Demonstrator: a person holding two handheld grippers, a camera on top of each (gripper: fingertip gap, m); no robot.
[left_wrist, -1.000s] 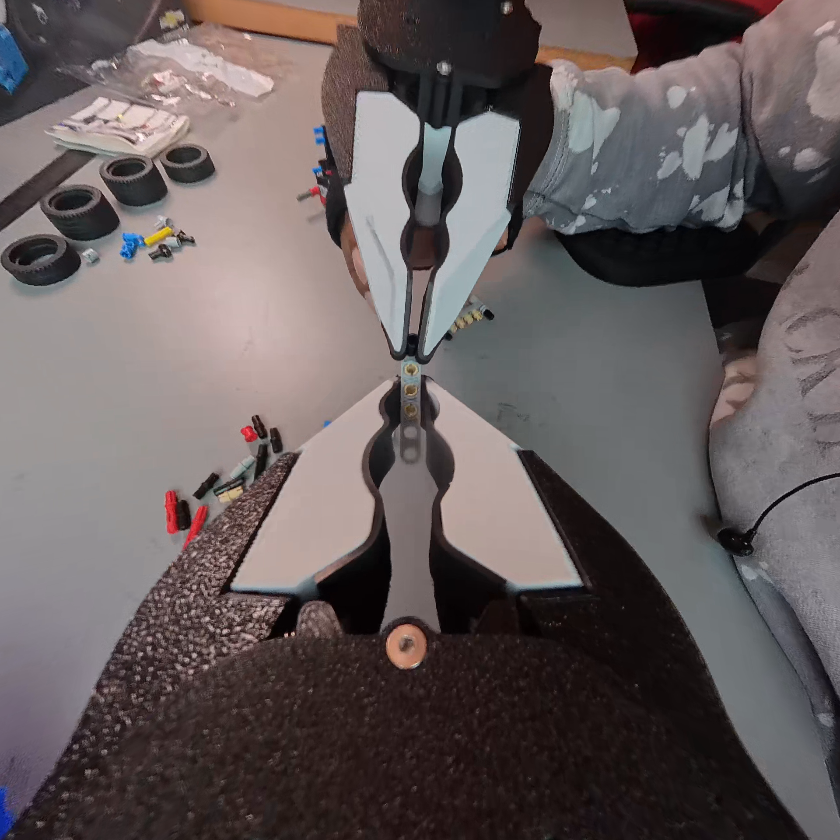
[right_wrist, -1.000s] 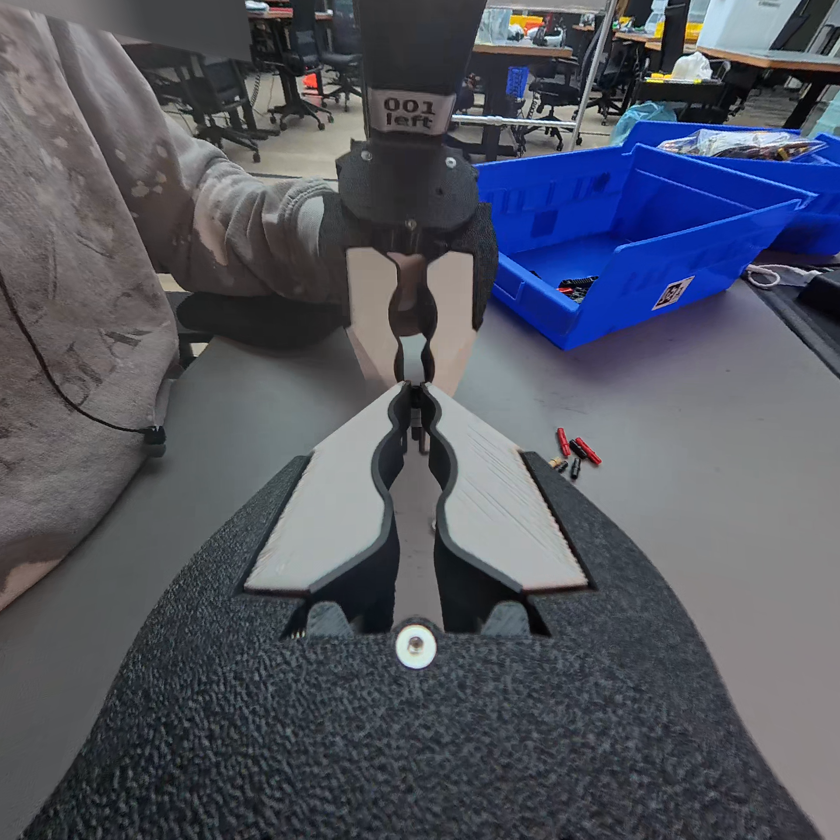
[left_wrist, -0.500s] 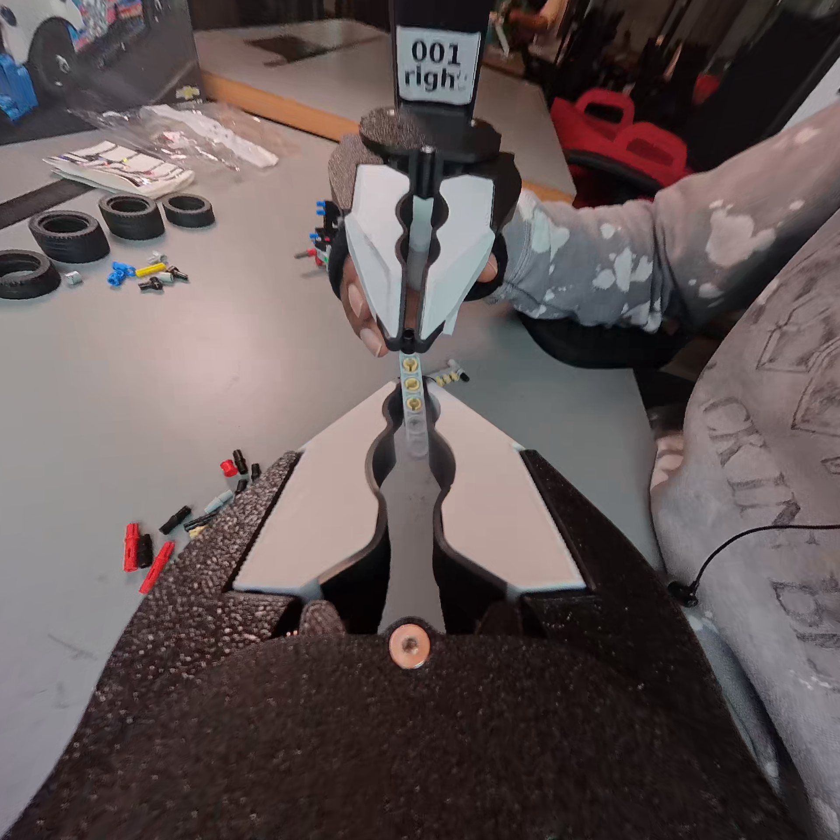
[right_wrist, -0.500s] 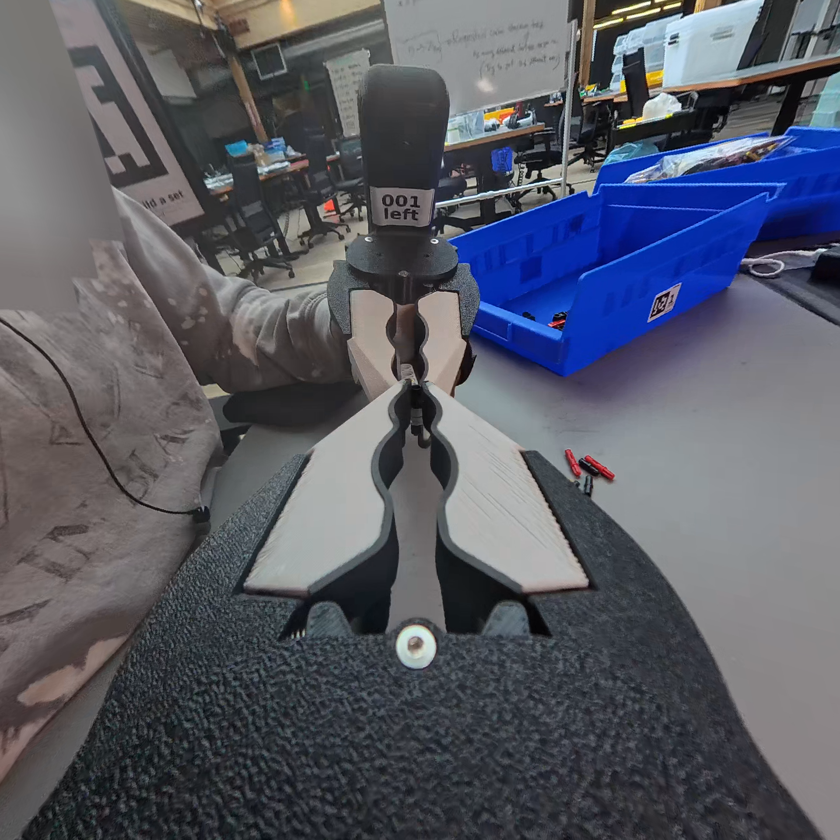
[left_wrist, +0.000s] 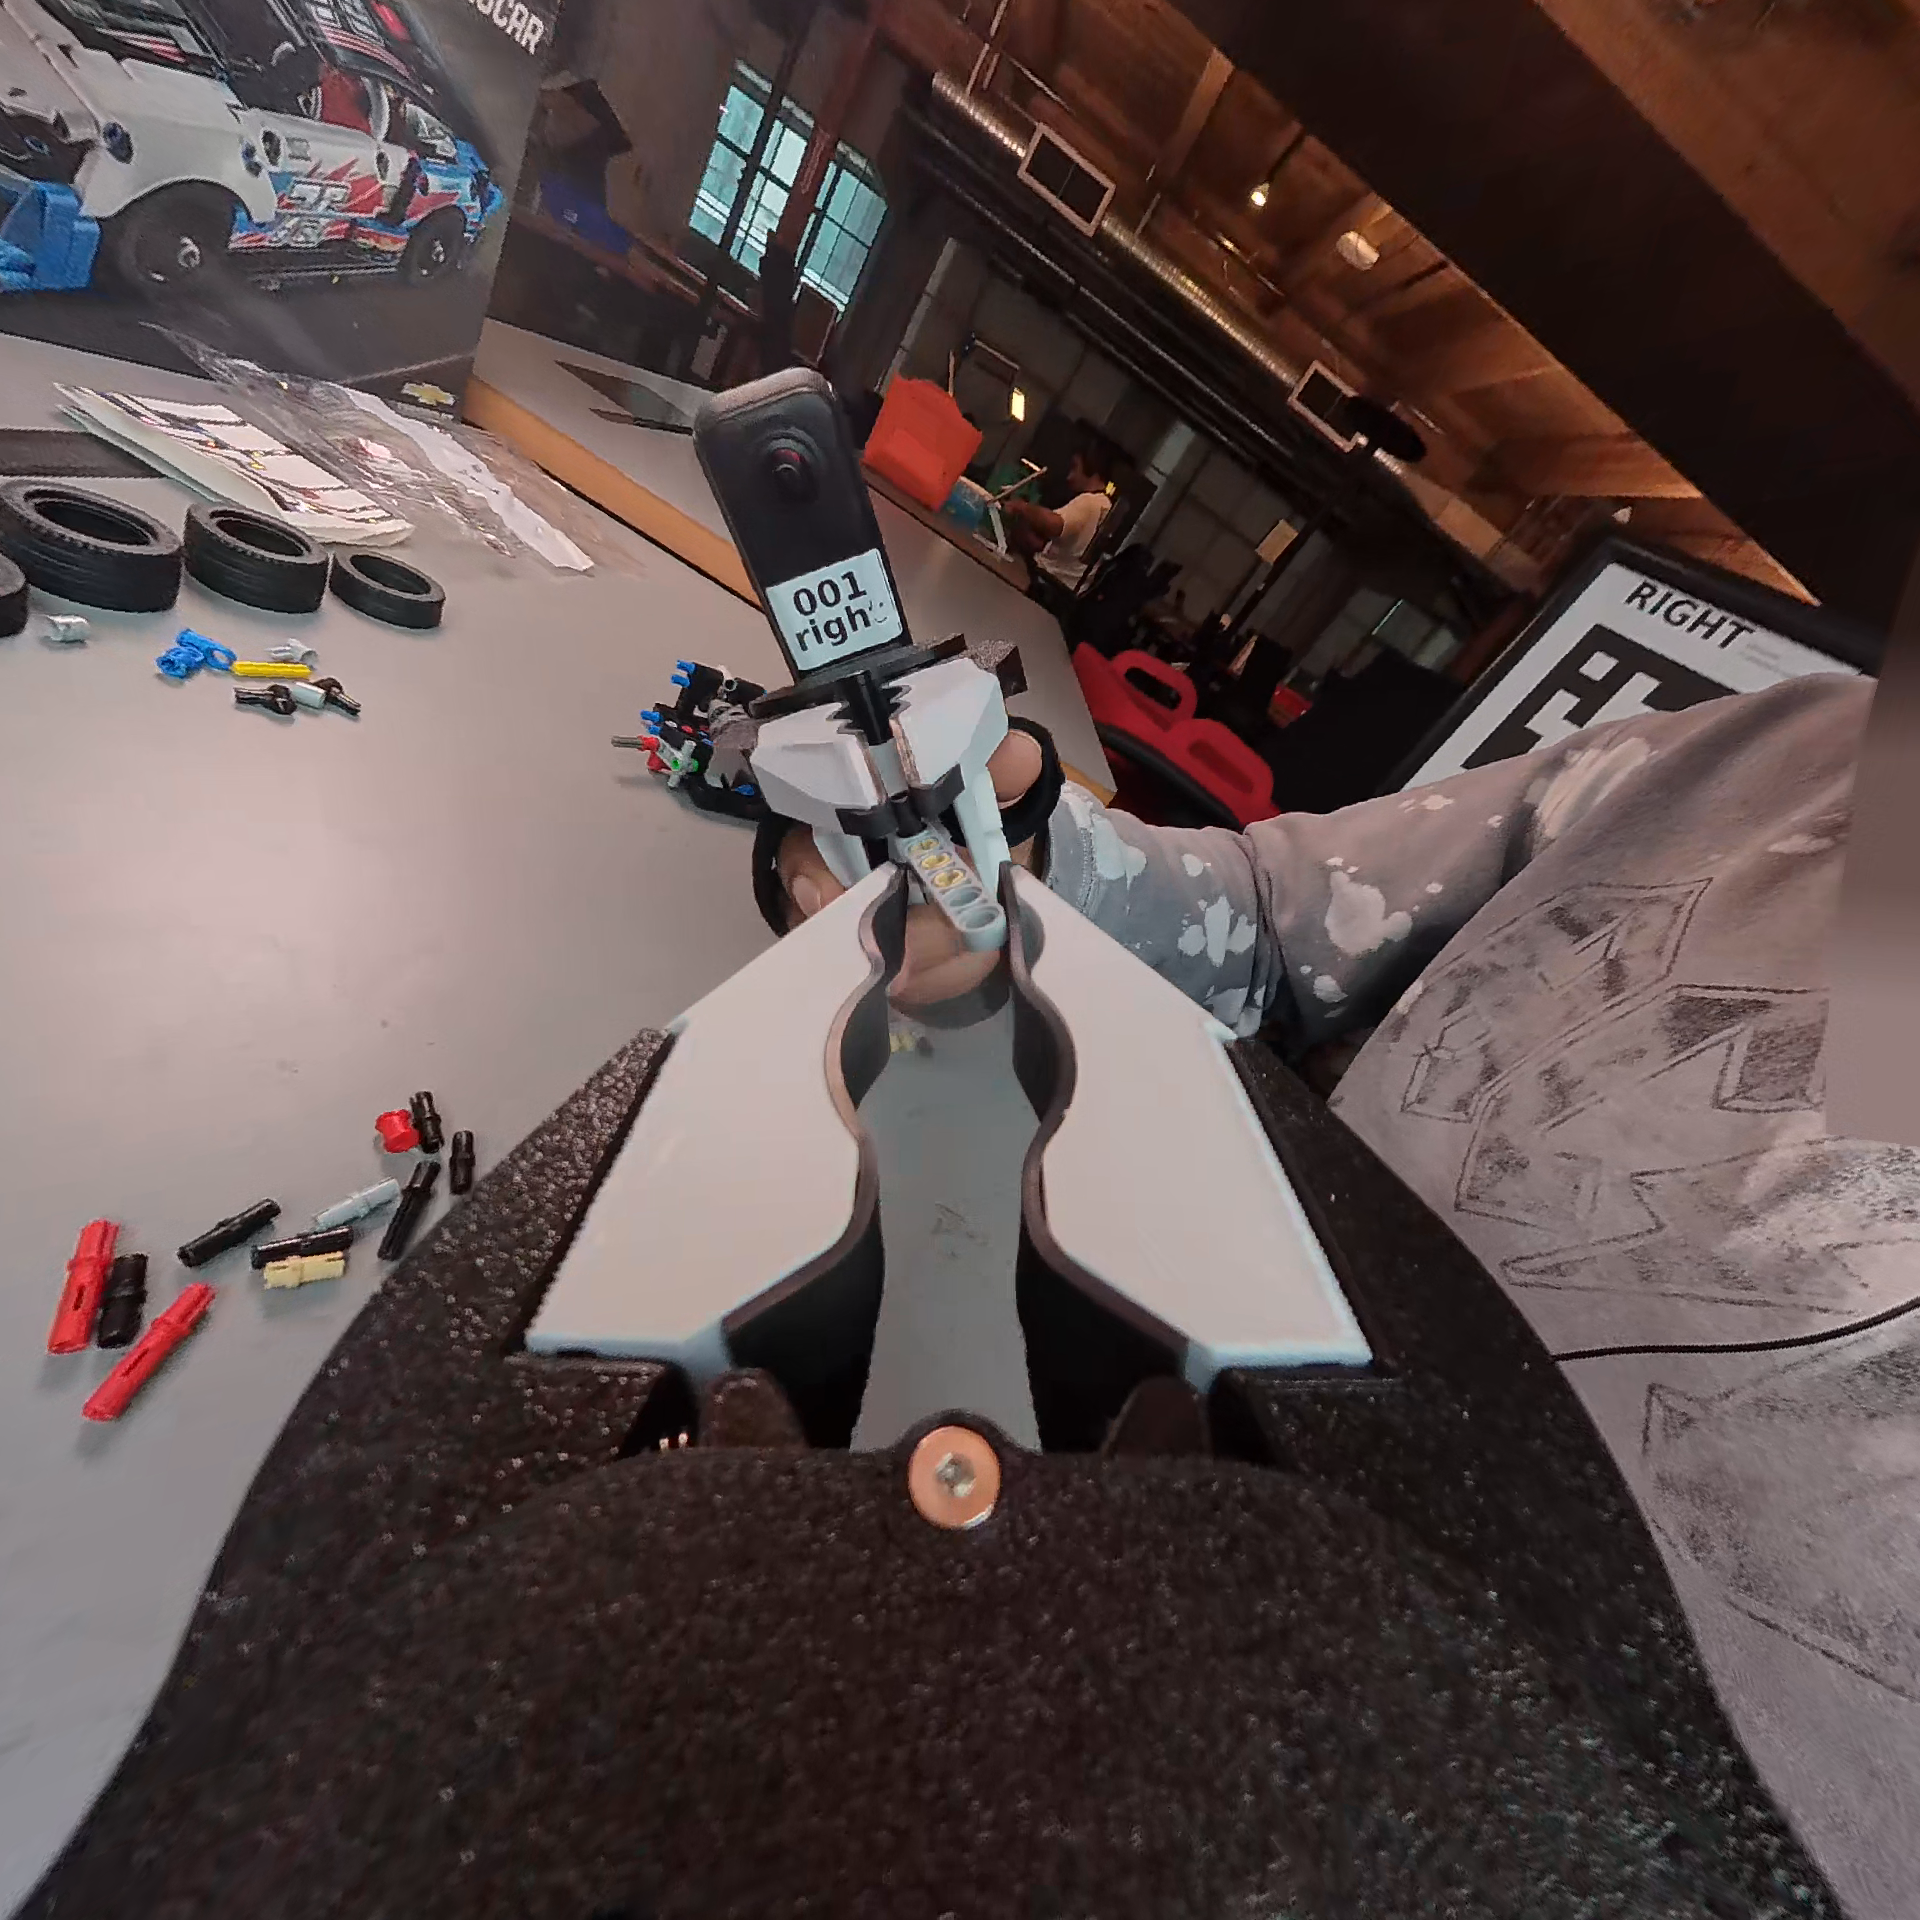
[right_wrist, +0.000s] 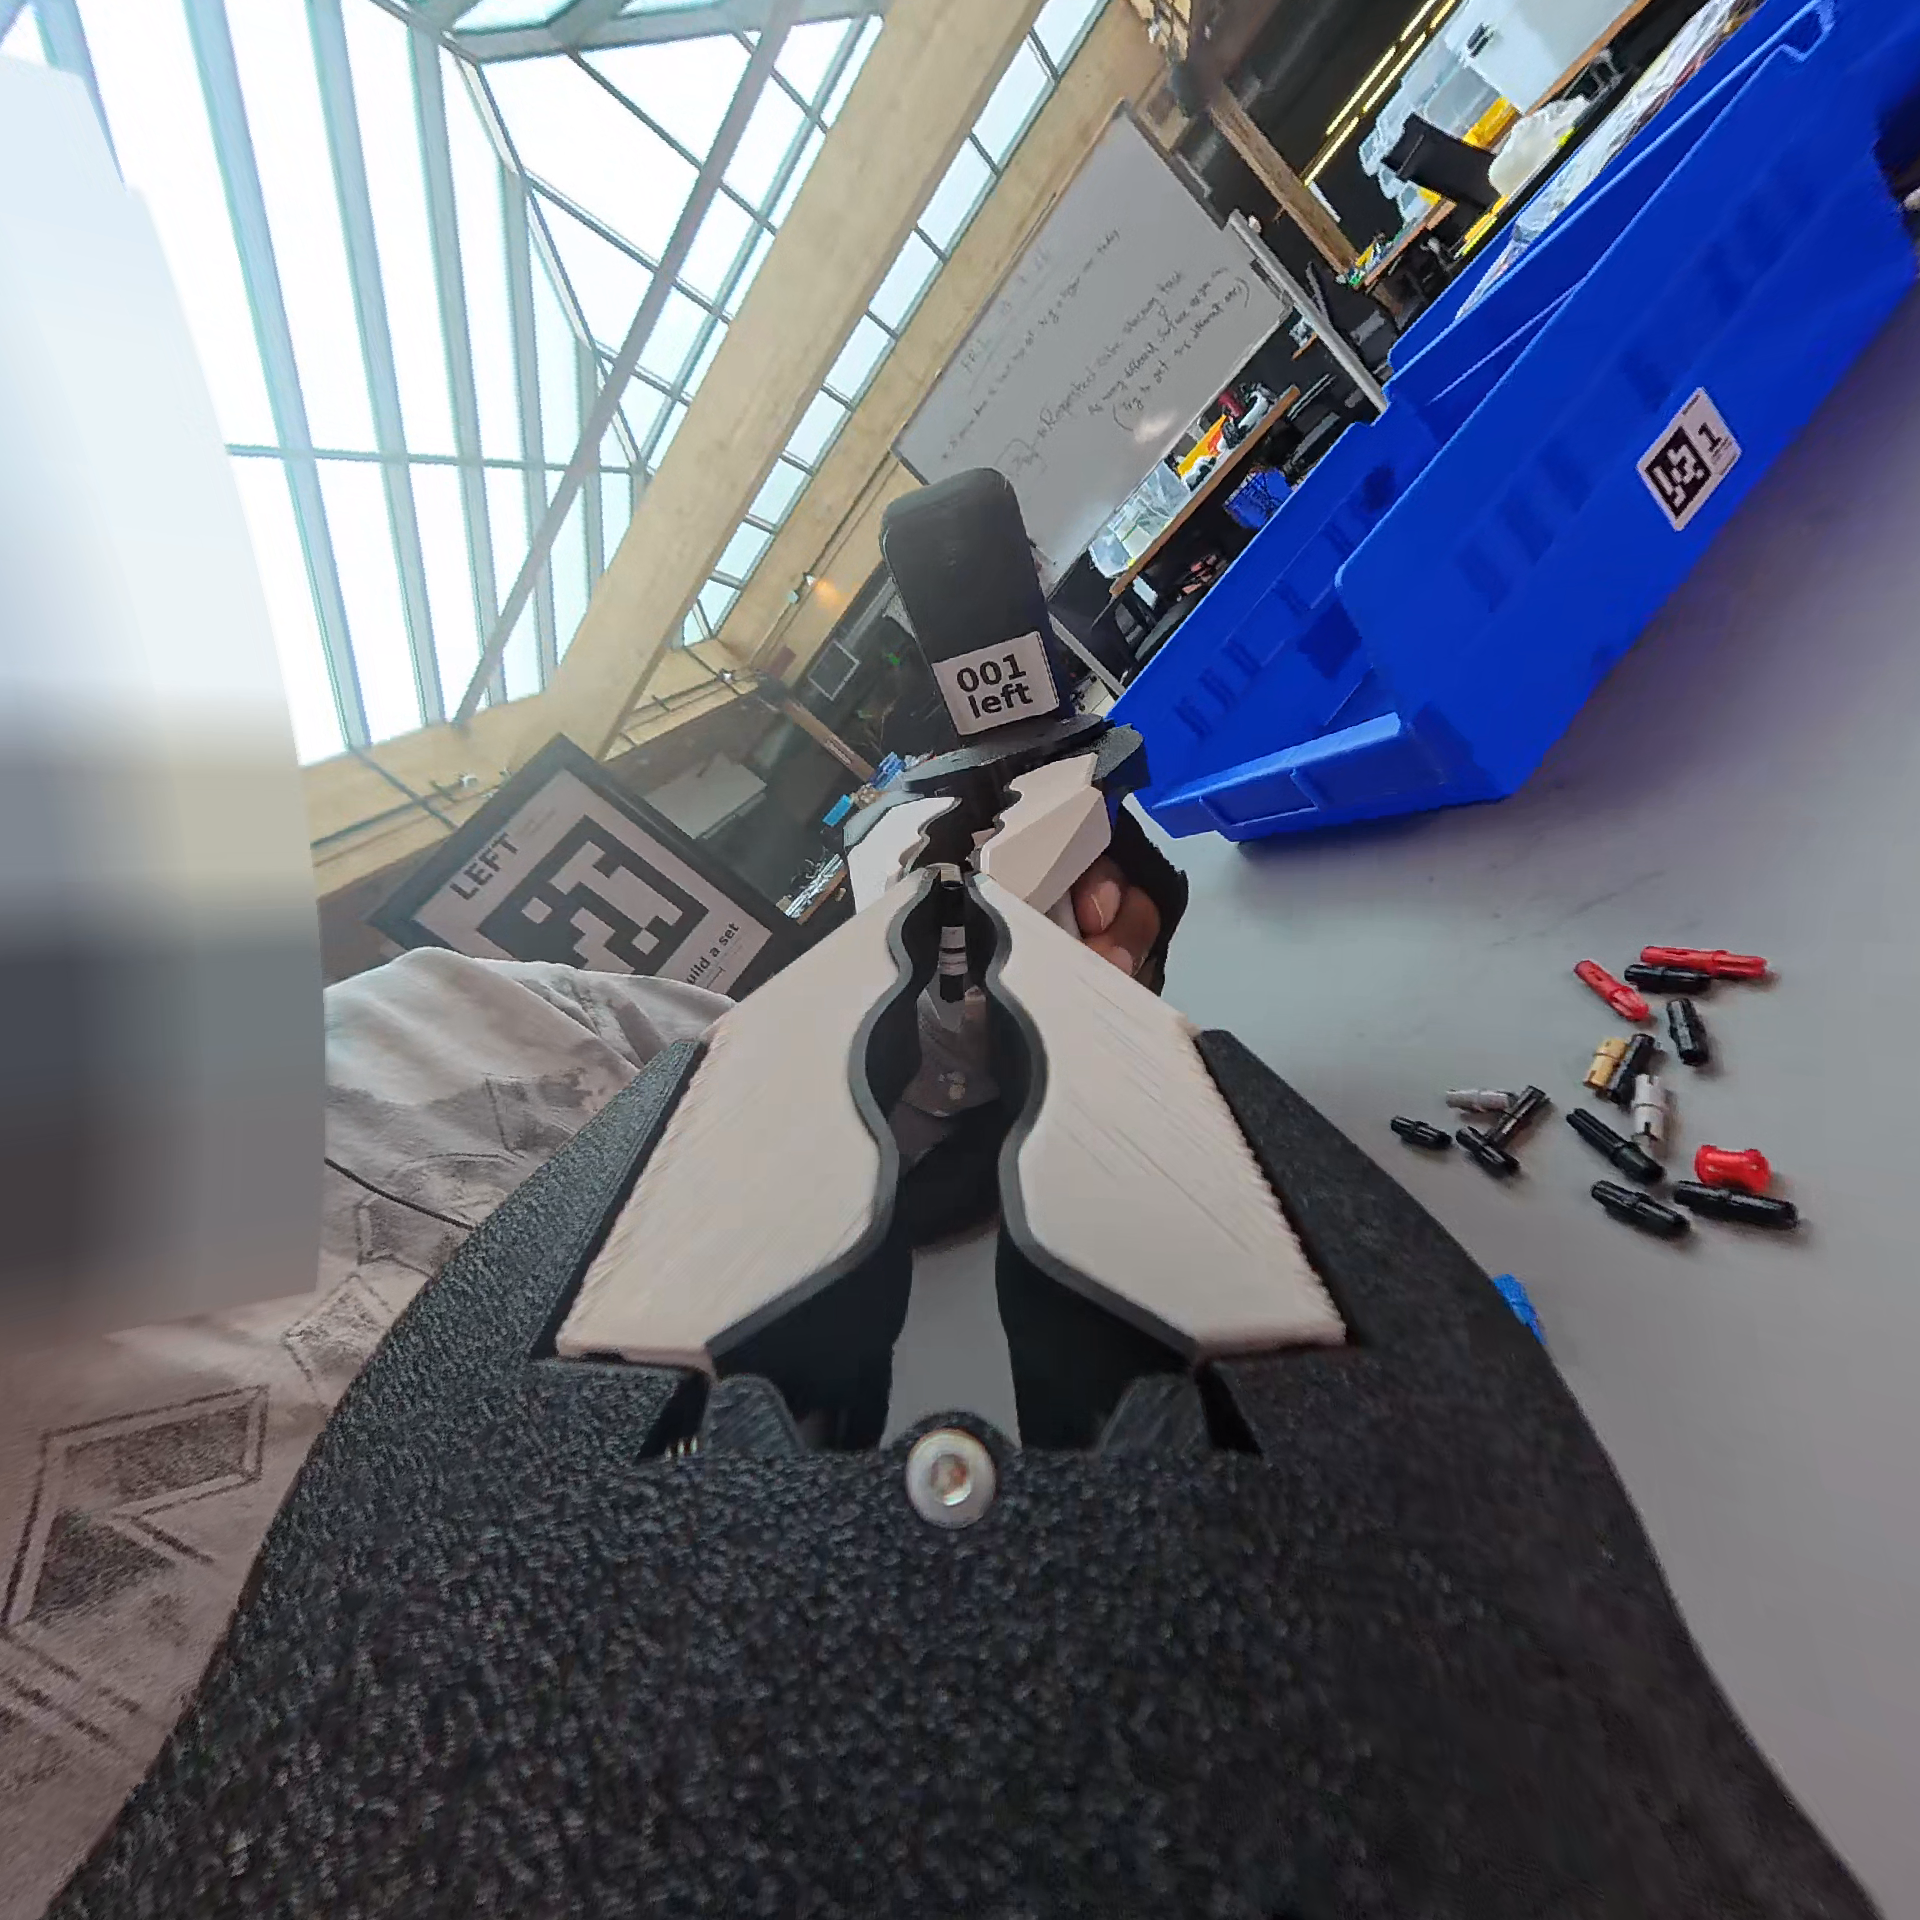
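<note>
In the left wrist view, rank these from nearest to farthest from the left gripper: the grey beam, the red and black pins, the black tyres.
From the left gripper:
1. Grey beam, at its fingers, held by the right gripper.
2. Red and black pins, on the table to the left.
3. Black tyres, far left, beyond the pins.

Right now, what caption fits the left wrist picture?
Right gripper pinches a grey holed beam between the open left gripper tips.

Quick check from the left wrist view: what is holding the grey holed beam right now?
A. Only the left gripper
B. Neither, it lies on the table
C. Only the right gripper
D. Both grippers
C: the right gripper is shut on the grey holed beam, while the left gripper stands open around its free end.
</note>
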